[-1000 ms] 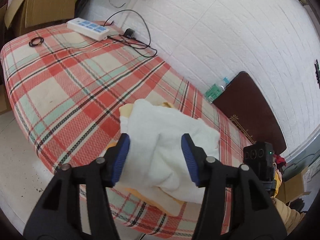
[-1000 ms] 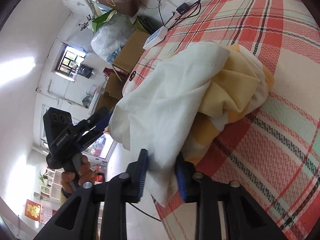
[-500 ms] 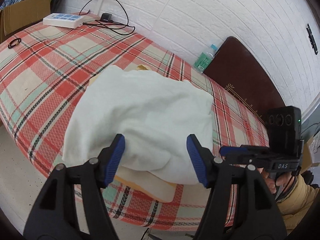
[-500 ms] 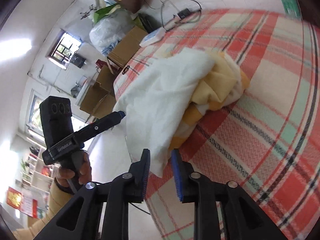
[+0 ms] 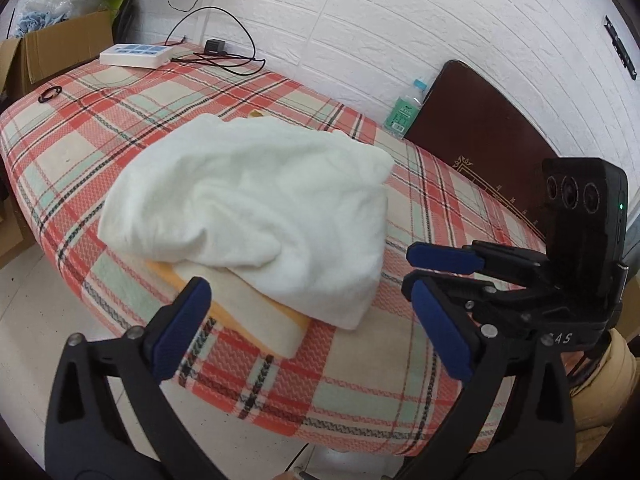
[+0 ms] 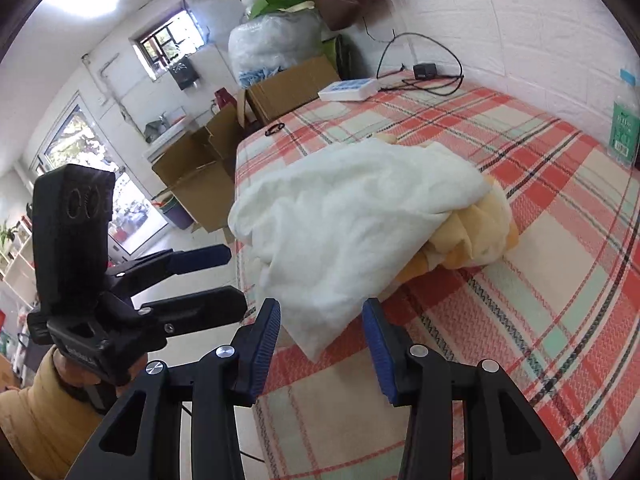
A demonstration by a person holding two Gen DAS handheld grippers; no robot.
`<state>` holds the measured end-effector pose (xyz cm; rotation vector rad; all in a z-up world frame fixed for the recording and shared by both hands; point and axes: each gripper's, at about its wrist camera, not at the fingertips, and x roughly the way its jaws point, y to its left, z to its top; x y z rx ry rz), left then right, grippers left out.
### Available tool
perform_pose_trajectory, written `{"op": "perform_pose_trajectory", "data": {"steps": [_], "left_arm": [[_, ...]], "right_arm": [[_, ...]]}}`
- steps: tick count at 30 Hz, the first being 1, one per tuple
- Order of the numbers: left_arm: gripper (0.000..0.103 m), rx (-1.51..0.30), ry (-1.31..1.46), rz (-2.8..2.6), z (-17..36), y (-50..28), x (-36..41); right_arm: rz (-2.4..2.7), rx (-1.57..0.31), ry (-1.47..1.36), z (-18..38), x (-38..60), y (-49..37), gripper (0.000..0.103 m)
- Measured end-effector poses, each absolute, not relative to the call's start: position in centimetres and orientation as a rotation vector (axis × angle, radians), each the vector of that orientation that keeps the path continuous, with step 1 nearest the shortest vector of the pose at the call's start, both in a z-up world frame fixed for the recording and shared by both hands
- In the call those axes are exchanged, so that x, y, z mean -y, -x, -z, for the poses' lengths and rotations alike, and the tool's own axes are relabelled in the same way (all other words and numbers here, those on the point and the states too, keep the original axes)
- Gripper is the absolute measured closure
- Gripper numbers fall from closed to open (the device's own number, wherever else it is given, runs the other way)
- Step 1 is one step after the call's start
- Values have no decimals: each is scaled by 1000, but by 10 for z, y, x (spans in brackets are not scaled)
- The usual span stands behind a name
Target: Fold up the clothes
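Left gripper (image 5: 308,332) hanging jaws apart, gripping nothing, just short of the bed (image 5: 360,380) edge. Right gripper (image 6: 322,344) likewise spread and free. White garment (image 5: 256,204) lying bunched ahead of both, over yellow cloth (image 5: 256,308) (near corner overhanging). Bare plaid lying beyond. Cardboard box (image 6: 288,88) sitting far ahead, contents unclear.

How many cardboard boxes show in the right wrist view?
3, possibly more hidden behind. One cardboard box stands at the bed's far corner beside the power strip; two open ones sit on the floor left of the bed.
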<state>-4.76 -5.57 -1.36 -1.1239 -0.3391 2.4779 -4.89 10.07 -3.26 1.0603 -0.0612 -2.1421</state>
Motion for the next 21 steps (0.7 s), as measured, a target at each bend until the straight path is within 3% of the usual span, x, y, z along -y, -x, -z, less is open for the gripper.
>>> {"op": "perform_pose_trajectory", "data": {"steps": [4,6,15,21], "left_arm": [[1,385,1105,-2484,6,33,49],[1,389,1095,-2489,1,26,45],[1,434,973,-2461,-20,9,33],[1,276,981,-2612,-28,4,19]], "right_arm": [[2151,-10,-1005,16,-111,26,56],[2156,-41,-1001,12,-115,19,49],[2171,64,-1064,15,-140,22,44],[2197,61,-1051,15,-143,18,44]]}}
